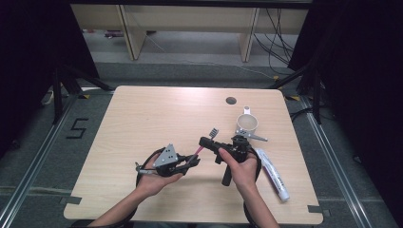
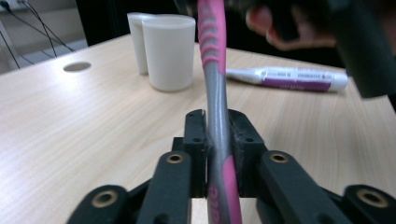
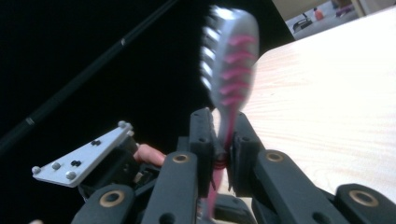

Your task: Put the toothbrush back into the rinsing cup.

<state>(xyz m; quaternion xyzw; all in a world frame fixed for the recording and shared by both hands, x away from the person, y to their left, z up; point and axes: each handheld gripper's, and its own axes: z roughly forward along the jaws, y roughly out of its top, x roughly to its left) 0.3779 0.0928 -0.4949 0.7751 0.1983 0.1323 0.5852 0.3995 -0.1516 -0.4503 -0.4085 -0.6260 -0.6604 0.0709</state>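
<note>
I hold the toothbrush above the table between both grippers, its long axis running from my left gripper, clamped on the handle, to my right gripper, pinching the neck (bristled head beyond, toward the cup).

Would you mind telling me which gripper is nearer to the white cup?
Right. The right gripper is just left of the cup, clamping the toothbrush near its head; the left gripper clamps its handle, farther left and nearer the person.
</note>
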